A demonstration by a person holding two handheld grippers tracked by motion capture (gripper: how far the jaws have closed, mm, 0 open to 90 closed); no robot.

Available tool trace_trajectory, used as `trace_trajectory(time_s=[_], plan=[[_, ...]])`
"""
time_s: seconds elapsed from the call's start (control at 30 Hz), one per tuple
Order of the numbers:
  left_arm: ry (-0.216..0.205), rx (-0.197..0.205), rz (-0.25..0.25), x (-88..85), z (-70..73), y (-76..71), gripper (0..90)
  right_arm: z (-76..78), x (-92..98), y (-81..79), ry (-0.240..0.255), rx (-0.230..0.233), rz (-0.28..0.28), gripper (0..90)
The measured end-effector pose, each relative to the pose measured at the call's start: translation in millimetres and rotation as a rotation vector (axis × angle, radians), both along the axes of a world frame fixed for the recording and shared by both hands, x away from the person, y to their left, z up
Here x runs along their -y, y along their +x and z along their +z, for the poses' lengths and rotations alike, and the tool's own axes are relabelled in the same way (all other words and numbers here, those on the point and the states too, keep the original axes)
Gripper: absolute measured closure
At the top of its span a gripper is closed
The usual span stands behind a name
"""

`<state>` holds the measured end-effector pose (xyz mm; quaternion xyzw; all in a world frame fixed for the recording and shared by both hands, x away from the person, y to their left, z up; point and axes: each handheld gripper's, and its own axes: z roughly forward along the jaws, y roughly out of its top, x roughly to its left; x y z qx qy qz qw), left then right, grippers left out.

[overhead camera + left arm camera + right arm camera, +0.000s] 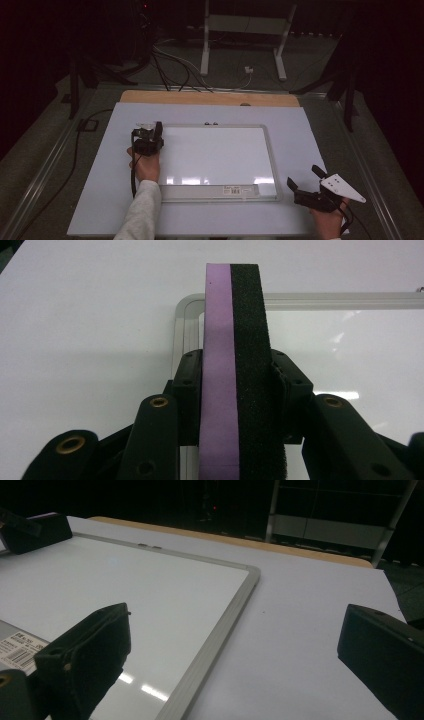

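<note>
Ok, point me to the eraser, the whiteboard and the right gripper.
eraser [232, 365], left gripper view, on its purple and black edge.
whiteboard [270, 150], high view, on its right frame rail.
right gripper [305, 179], high view, midway between its open fingertips.

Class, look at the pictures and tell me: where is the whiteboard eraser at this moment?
The eraser is clamped in the left gripper, at the whiteboard's far-left corner in the high view, just over the silver frame.
</note>
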<state>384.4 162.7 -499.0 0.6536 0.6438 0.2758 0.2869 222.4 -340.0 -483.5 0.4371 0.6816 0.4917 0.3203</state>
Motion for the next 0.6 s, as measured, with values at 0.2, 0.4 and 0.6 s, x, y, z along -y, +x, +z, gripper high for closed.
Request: trace_trajectory(time_s=[0.2,0.4,0.6], plan=[[-0.001,-0.003,0.010,-1.8,0.3,2.3,64.3,-0.3,-1.3,0.6,-0.001,-0.003,0.006,0.7],[-0.003,-0.008,0.016,-1.9,0.6,4.2,64.3,0.2,-1.7,0.1,-0.003,0.000,0.006,0.7],[-0.006,-0.007,0.022,-2.1,0.6,6.0,64.3,-0.1,-2.1,0.6,-0.001,-0.002,0.008,0.8]])
